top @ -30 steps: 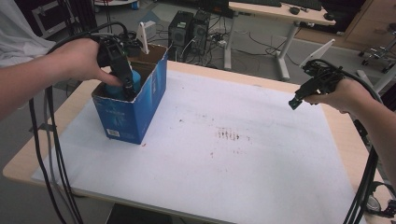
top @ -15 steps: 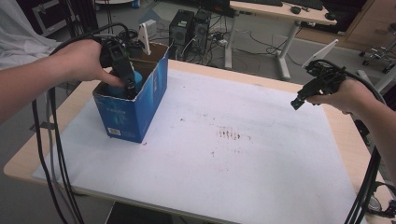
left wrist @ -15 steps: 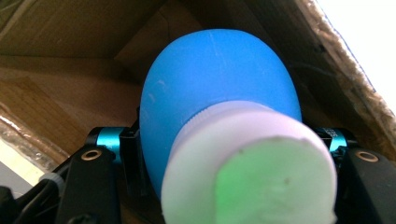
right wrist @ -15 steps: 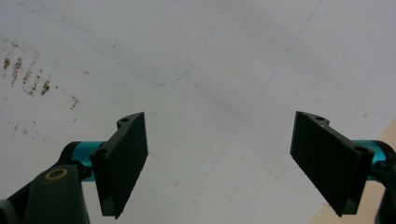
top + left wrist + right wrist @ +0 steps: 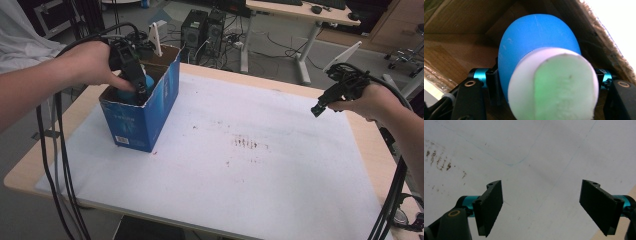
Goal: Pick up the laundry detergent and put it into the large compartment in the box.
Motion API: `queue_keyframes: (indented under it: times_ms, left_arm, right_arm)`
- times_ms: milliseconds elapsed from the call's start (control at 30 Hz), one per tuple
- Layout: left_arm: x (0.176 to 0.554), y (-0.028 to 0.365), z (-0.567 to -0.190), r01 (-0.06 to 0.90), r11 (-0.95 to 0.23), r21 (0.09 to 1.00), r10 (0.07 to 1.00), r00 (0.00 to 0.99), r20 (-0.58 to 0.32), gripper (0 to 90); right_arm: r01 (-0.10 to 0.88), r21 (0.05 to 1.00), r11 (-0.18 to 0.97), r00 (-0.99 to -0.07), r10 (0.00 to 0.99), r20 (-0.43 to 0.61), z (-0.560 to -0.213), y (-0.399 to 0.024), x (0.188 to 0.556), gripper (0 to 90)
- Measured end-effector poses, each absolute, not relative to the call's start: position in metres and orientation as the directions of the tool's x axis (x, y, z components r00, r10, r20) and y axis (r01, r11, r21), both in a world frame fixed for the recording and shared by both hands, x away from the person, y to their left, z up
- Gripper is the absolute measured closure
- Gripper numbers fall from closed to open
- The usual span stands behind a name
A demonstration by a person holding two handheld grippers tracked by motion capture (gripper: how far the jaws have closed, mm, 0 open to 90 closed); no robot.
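Observation:
A blue cardboard box [image 5: 145, 120] stands open-topped at the table's far left. My left gripper [image 5: 138, 93] reaches down into it. Between its jaws sits a blue egg-shaped thing [image 5: 536, 37] with a flat white and pale green end [image 5: 559, 85], seen in the high view as a bit of blue [image 5: 148, 81] by the box wall. The left gripper [image 5: 546, 75] has just been opening its jaws, and the pads still lie against the thing's sides. My right gripper [image 5: 316, 110] hovers over the table's right side. In its own view the right gripper [image 5: 541, 205] stands open with nothing between its fingers.
A white mat [image 5: 260, 190] with brown stains [image 5: 246, 143] covers the wooden table [image 5: 30, 172]. Cables [image 5: 55, 165] hang off the left edge and others trail at the right. Desks and computer towers [image 5: 202, 27] stand on the floor behind.

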State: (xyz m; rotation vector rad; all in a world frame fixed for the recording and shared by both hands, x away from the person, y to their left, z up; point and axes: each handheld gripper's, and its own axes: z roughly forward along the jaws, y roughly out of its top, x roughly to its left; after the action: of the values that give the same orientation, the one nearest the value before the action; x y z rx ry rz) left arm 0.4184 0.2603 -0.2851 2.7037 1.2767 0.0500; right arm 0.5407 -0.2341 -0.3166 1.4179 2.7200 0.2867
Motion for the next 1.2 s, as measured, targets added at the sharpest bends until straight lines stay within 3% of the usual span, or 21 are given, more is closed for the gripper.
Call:
queue_keyframes:
  times_ms: [1200]
  left_arm:
    - [0.4177, 0.2592, -0.2838, 0.756, -0.64, 0.139, 0.759, 0.65, -0.037, 28.8]
  right_arm:
    - [0.809, 0.201, 0.552, -0.57, 0.821, 0.042, -0.3165, -0.2362, 0.5399, 18.3]
